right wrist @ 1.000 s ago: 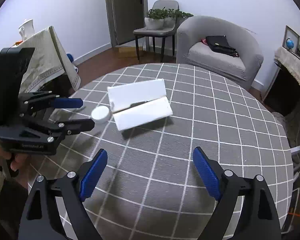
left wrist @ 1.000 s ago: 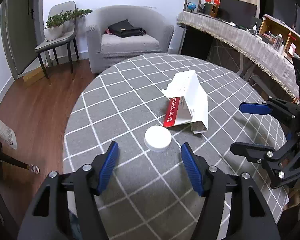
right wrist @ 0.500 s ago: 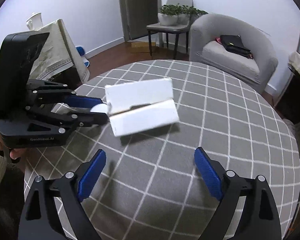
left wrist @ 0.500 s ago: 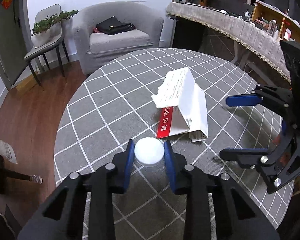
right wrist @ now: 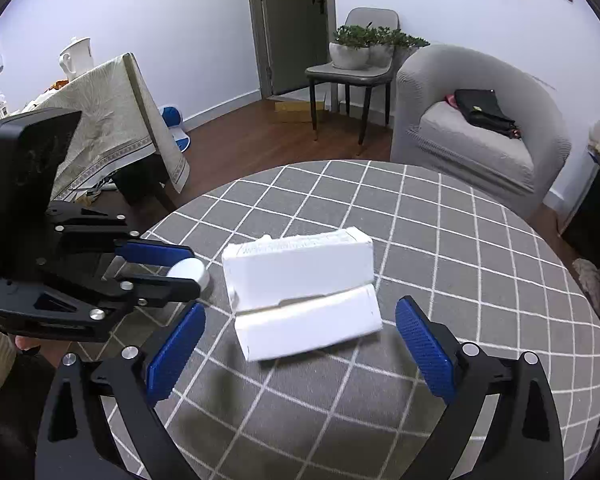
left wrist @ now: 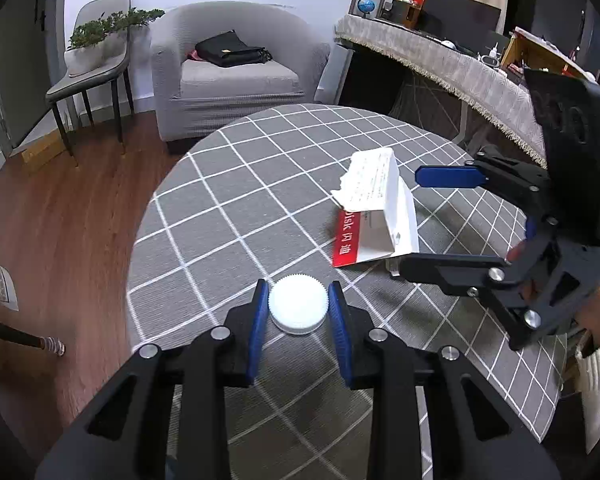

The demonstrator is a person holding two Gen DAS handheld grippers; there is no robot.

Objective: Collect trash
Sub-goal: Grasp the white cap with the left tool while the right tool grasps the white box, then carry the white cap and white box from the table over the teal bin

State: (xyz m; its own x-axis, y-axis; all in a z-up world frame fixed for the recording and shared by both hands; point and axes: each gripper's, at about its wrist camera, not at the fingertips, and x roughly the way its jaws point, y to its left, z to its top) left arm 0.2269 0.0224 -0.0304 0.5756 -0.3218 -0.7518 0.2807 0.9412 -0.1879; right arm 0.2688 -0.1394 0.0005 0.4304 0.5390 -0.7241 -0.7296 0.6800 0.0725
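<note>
My left gripper (left wrist: 298, 310) is shut on a white ribbed bottle cap (left wrist: 298, 306) and holds it just above the round checked table (left wrist: 228, 216). The cap also shows in the right wrist view (right wrist: 190, 270) between the left gripper's blue pads. A torn white cardboard box (right wrist: 304, 292) with a red strip (left wrist: 346, 236) lies on the table to the right of the cap. My right gripper (right wrist: 300, 352) is open and empty, its jaws spread wide just in front of the box.
A grey armchair (left wrist: 228, 76) with a black bag stands beyond the table. A chair with a potted plant (left wrist: 96, 44) stands by the door. A cloth-covered long table (left wrist: 440, 56) runs along the right. Wooden floor lies to the left.
My left gripper closed on the white cap and lifted it slightly. My right gripper moved closer to the torn box, still open.
</note>
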